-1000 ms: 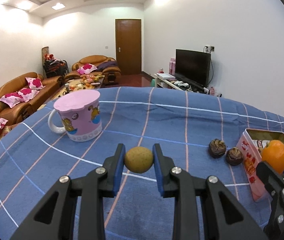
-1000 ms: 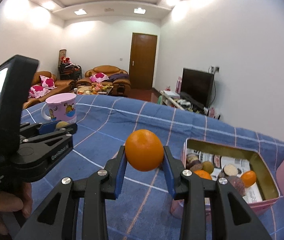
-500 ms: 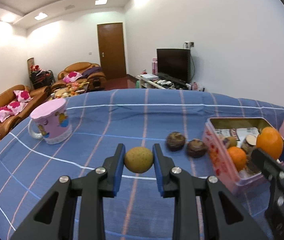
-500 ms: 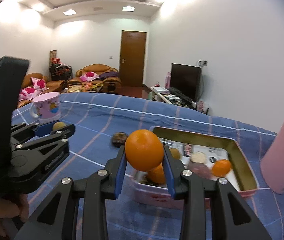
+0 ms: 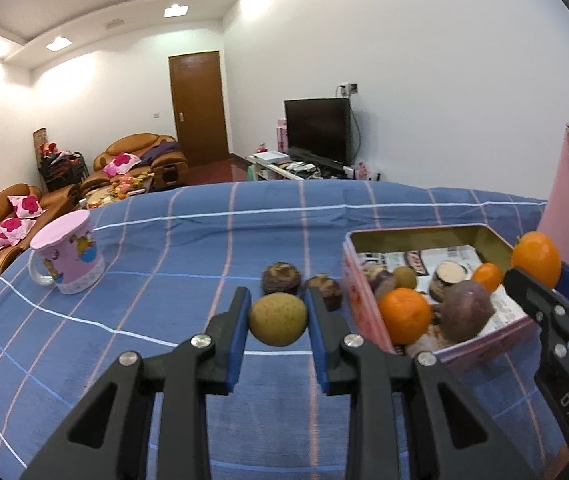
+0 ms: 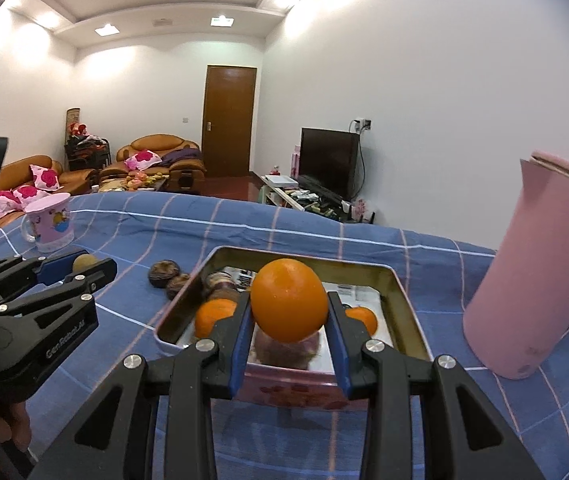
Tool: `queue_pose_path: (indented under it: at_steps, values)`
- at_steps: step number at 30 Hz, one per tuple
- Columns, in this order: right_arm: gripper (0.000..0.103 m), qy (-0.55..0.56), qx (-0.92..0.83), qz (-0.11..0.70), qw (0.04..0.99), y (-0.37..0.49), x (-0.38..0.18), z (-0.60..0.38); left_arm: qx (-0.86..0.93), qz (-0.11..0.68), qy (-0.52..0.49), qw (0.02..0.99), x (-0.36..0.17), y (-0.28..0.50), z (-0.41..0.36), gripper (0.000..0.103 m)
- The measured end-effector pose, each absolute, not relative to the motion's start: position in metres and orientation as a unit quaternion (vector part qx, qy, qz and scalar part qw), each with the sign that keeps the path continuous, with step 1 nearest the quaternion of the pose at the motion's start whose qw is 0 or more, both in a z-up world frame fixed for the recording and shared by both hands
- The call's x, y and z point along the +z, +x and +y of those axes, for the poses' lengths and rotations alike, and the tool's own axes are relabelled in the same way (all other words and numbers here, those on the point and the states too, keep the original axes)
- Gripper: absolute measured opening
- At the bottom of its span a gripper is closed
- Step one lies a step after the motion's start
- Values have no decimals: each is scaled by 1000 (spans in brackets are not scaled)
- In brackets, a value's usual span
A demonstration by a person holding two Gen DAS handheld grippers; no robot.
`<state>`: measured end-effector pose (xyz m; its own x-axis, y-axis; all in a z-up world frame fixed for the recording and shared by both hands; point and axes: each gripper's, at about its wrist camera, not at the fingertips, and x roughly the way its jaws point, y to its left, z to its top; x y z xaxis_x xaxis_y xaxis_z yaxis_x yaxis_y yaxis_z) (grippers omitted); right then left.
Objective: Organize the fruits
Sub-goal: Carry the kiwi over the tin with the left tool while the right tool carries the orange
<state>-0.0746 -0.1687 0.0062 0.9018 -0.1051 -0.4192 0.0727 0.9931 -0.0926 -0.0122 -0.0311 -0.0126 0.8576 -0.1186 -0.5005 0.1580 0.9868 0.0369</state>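
My left gripper [image 5: 278, 320] is clamped on a brownish-green fruit [image 5: 278, 319], held above the blue checked cloth on the worktop [image 5: 164, 320], just left of the tin [image 5: 484, 338]. My right gripper [image 6: 289, 308] is clamped on an orange [image 6: 289, 300], held over the near part of the open tin [image 6: 398, 288]; from the left wrist view the same orange [image 5: 536, 254] shows at the tin's right edge.

Inside the tin I see a mandarin [image 5: 404, 314] at the near left corner, a dark purple fruit [image 5: 466, 310] beside it, a smaller mandarin [image 5: 488, 276] further right, and a few brown and greenish pieces behind them, lying on printed paper.

Two dark brown fruits [image 5: 281, 278] sit on the cloth, touching or nearly touching each other, just left of the tin's left wall. A pink mug [image 5: 67, 252] stands upright well apart on the far left. A tall pink jug [image 6: 540, 292] stands upright just right of the tin
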Motion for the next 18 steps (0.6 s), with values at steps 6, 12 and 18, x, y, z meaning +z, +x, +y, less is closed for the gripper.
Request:
queue_pose_path:
  at_steps: [6, 12, 18]
  values:
    - [37, -35, -74, 215, 973, -78, 7, -190, -99, 263, 39, 959, -12, -16, -55, 29]
    - [37, -29, -110, 210, 971, -80, 9, -216, -136, 271, 45, 952, -13, -21, -86, 29]
    - [37, -11, -132, 208, 969, -81, 11, -238, -171, 263, 68, 947, -9, -23, -120, 29]
